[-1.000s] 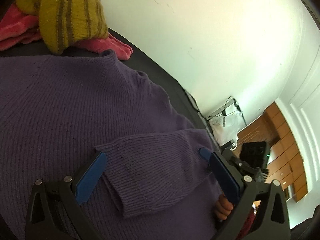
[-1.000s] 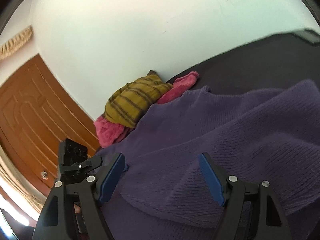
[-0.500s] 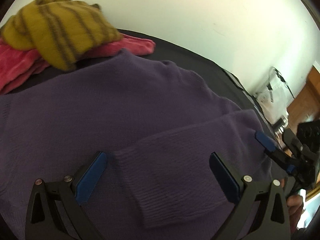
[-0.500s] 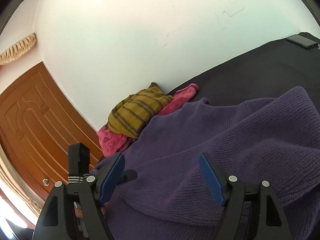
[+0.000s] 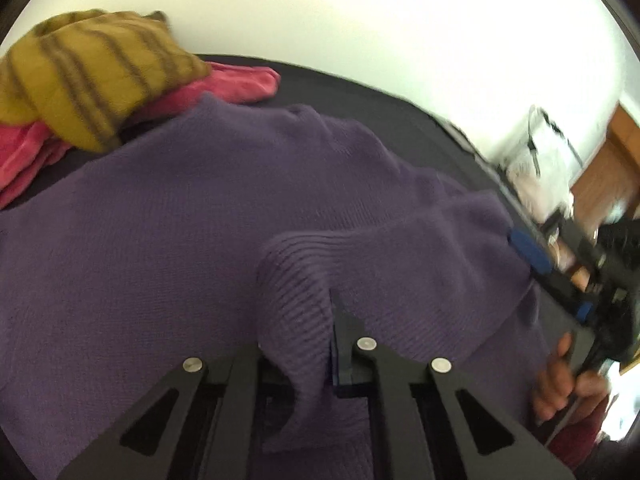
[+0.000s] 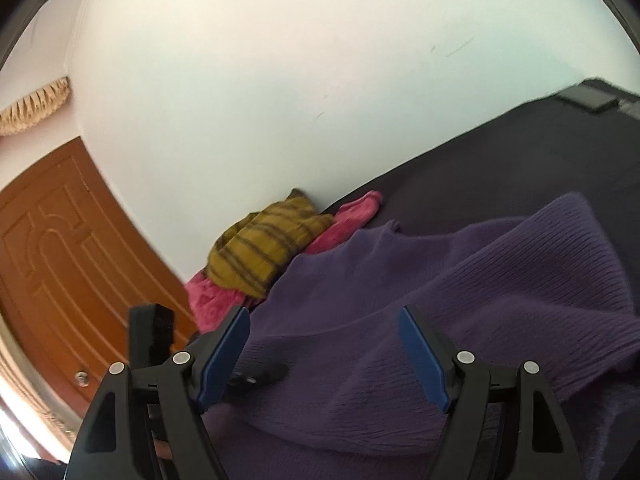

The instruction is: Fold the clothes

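Purple sweater cuff (image 5: 296,296) — pinched, seemingly, by left gripper (image 5: 320,344).

Soft, even daylight fills both views, with no hard shadows on the purple sweater (image 5: 200,240). The white wall (image 5: 360,40) behind it is overexposed in the left wrist view and calmer, faintly greenish, in the right. Motion blur smears the left wrist view, worst to the right of the gripper, where the wooden door (image 5: 604,176) streaks. Fisheye distortion bends the door (image 6: 60,264) and wall edges, and black vignette rings all 4 corners.
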`<state>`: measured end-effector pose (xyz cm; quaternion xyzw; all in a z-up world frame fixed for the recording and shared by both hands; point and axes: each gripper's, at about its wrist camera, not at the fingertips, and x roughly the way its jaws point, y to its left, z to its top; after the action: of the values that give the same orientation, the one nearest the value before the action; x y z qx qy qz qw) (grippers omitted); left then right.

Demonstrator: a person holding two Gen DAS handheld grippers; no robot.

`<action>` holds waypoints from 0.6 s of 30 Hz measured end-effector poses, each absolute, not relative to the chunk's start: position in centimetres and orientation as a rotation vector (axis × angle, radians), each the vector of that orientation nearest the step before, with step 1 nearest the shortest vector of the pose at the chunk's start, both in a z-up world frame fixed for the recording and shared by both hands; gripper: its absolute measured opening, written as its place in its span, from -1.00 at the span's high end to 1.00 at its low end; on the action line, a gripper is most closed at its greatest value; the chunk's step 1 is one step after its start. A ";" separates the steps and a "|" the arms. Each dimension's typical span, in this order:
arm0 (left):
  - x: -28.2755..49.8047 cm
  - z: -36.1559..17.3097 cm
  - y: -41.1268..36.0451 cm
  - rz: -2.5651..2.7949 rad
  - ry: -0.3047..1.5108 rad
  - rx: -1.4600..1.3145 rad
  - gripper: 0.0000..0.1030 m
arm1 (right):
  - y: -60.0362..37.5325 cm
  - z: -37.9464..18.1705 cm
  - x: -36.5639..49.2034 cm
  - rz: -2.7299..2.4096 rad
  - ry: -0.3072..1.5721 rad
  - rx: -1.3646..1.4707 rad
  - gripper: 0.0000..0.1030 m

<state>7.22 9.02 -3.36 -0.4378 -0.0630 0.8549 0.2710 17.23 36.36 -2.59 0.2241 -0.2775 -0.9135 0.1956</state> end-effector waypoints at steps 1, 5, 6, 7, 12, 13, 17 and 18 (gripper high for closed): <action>7.1 -2.6 8.2 2.322 -0.191 -1.157 0.81 | 36.3 -2.5 17.3 -2.573 -0.768 0.622 -0.53; 6.7 0.8 4.1 2.431 -0.246 -1.060 0.81 | 36.0 -2.2 17.5 -2.603 -0.725 0.610 -0.53; 6.6 1.3 3.0 2.456 -0.251 -1.052 0.81 | 36.1 -2.2 17.5 -2.601 -0.717 0.612 -0.53; 6.4 1.5 2.1 2.476 -0.249 -1.053 0.81 | 35.9 -2.2 17.5 -2.600 -0.707 0.618 -0.53; 5.8 0.1 -1.9 2.545 -0.226 -1.133 0.80 | 35.7 -2.4 17.1 -2.602 -0.699 0.641 -0.53; 5.6 -0.5 -2.3 2.548 -0.223 -1.157 0.76 | 35.6 -2.6 16.9 -2.600 -0.696 0.662 -0.53; 4.8 -2.6 -2.4 2.590 -0.159 -1.188 0.75 | 35.0 -3.3 15.8 -2.587 -0.677 0.780 -0.53; 4.6 -2.9 -2.4 2.603 -0.153 -1.183 0.75 | 34.9 -3.5 15.7 -2.584 -0.674 0.806 -0.53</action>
<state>4.62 -2.44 -2.86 -0.4093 -0.0530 0.9003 0.1386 15.69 34.93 -3.52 0.2844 -0.2379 -0.9121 0.1749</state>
